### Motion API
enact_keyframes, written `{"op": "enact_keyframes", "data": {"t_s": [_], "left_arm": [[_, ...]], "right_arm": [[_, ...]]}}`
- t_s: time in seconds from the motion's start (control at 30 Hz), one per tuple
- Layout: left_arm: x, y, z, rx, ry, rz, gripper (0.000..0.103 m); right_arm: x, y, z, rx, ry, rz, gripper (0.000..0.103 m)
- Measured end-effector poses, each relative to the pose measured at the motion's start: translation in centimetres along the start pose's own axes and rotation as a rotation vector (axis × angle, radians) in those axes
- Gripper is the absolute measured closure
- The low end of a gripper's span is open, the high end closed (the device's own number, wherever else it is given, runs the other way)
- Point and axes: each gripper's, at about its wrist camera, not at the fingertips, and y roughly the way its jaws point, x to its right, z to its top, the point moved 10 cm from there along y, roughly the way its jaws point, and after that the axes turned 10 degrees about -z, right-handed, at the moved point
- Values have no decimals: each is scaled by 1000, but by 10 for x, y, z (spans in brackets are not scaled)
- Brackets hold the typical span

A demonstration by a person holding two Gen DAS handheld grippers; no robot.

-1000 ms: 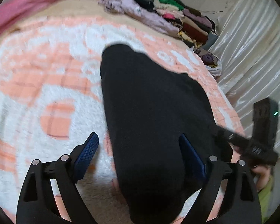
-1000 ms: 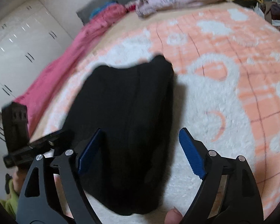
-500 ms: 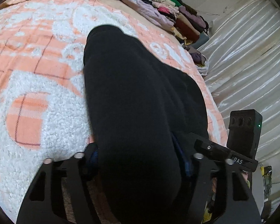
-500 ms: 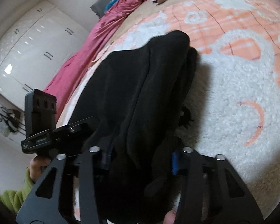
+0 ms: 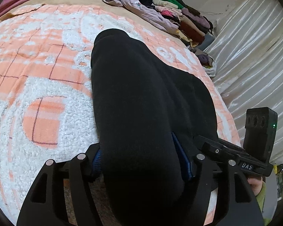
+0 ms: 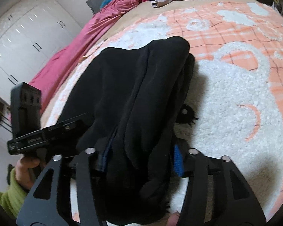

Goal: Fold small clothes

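A black fleece garment [image 5: 141, 94] lies folded lengthwise on the orange-and-white blanket [image 5: 47, 86]. Its near end is bunched thick between the blue pads of my left gripper [image 5: 139, 162], whose jaws are opening while the pads still touch the fabric. In the right wrist view the same garment [image 6: 137, 86] runs away from the camera, and its other near corner sits between the pads of my right gripper [image 6: 141, 158], which is also opening around the cloth. Each gripper's body shows at the edge of the other's view, close alongside.
Piles of folded and loose clothes [image 5: 171, 13] line the far edge of the bed. A pink cover [image 6: 81, 43] lies along the bed's left side, before white wardrobe doors [image 6: 22, 37]. A shiny white curtain [image 5: 254, 56] hangs to the right. A hand in a green sleeve [image 6: 11, 192] holds the left gripper.
A second ago both grippers stood wide open astride the garment's near edge. They then closed on the cloth and bunched it up; since half a second ago the jaws have widened slightly.
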Motion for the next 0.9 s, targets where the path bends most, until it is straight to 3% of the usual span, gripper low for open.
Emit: {"op": "enact_keyframes", "data": {"t_s": [0.1,0.37,0.53,0.67,0.9], "left_arm": [[1,-5,0,2,-1,8,39],[4,-19,-1,20,4,31,35],[18,-47,5,75,86,78,20],[34,-73,11,128,159,125,8],[56,-112,10,217,255,224,4]], "right_arm": [[1,-4,0,23,0,-20,53],[11,-42,6,146,6,-163,24],[11,-76,15,270,29,-188,11],[3,-98,18,359,26,-204,9],[-12,-132,-3,482,10,-236,9]]}}
